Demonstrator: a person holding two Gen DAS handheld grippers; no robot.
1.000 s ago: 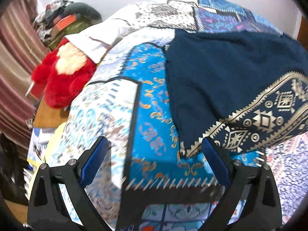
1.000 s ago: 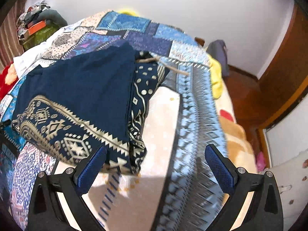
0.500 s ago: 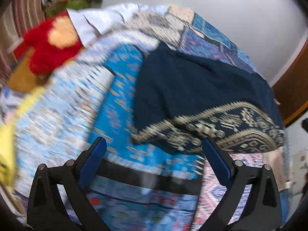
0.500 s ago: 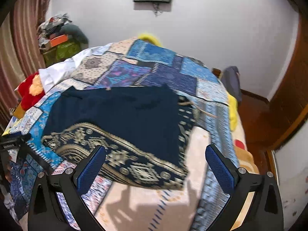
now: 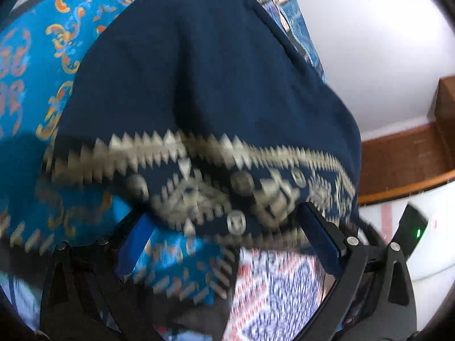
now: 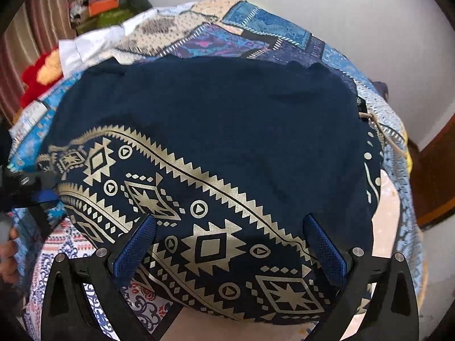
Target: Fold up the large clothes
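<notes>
- Navy patterned garment (image 6: 216, 130) lies spread on the bed (image 6: 256, 34), flat for folding.
- Left hand-held gripper (image 5: 227, 244) and right hand-held gripper (image 6: 227, 253) gape over its hem, gripping nothing.

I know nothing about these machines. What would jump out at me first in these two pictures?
A big navy garment with a gold zigzag-and-diamond border fills both views, spread over a busy patchwork bedspread. At the bottom of each view, the blue-padded fingers of a hand-held gripper stand wide apart at the patterned hem: the right hand-held gripper and the left hand-held gripper. A red plush toy sits far left in the right view.
</notes>
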